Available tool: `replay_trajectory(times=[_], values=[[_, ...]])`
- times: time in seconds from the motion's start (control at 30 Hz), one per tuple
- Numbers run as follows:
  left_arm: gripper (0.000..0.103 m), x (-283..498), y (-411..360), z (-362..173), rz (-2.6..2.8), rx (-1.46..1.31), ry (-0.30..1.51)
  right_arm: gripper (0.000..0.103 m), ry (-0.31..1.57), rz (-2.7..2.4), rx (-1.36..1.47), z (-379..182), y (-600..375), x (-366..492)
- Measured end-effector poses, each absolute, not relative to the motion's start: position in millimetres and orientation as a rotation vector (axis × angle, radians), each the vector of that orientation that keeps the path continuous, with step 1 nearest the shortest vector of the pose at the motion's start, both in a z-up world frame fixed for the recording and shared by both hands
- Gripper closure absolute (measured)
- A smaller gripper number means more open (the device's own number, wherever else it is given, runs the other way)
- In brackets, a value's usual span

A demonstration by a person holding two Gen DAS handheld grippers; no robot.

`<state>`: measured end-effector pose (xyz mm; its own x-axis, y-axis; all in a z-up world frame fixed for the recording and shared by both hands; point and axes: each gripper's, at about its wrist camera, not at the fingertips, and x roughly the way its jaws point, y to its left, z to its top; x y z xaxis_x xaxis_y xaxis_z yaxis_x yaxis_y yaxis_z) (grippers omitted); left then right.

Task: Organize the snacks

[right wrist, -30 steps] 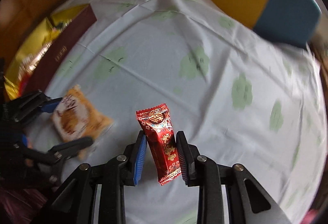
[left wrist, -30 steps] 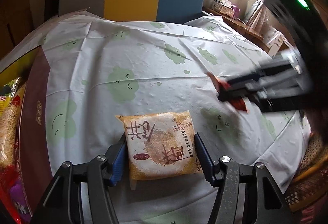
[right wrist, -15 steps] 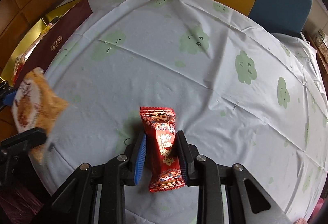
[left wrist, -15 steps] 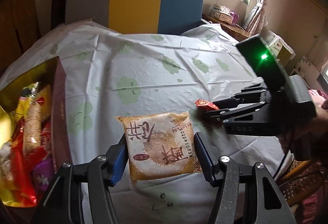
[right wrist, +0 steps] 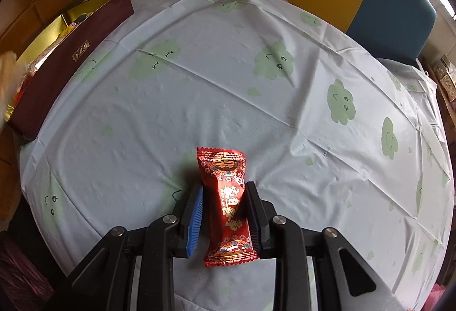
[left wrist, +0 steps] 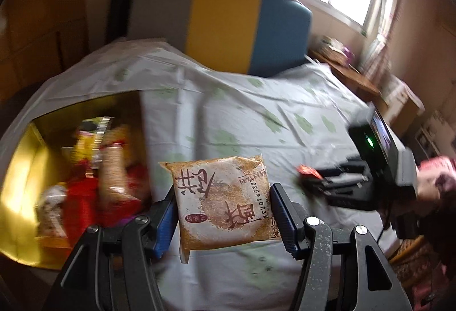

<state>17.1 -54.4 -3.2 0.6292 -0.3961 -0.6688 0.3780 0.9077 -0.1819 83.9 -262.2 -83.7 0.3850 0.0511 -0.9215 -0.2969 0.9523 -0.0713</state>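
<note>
A tan cracker packet [left wrist: 223, 202] is pinched between the left gripper's [left wrist: 222, 218] fingers above the counter [right wrist: 228, 88]. A red candy wrapper [right wrist: 229, 205] is clamped by the right gripper [right wrist: 225, 214].

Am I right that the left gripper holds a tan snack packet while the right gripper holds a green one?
Not quite. The left gripper does hold the tan snack packet, but the right wrist view shows the right gripper holding a red packet, not a green one.

Round table [right wrist: 228, 100] under a white cloth with green cloud prints, maroon gold-lined snack box [right wrist: 71, 54] at its edge.
</note>
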Motion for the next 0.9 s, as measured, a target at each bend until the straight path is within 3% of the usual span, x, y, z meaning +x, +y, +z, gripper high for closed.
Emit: replay_trajectory(times=[0.4,0.77,0.9], values=[[0.042,64.9,76.9,-6.3,-0.127,-0.258,0.787,0.075,1.15,0.22,-0.268,-80.0,-262.6,83.8],[0.042,119.6,107.9,-40.9,0.018,-0.3,0.859,0.075,1.144,0.218,-0.286,-78.9,-258.7,81.4],[0.038,128.8,105.8,-53.0,0.05,-0.288,0.901,0.075,1.146,0.22,-0.282,-78.7,-259.2,81.8]])
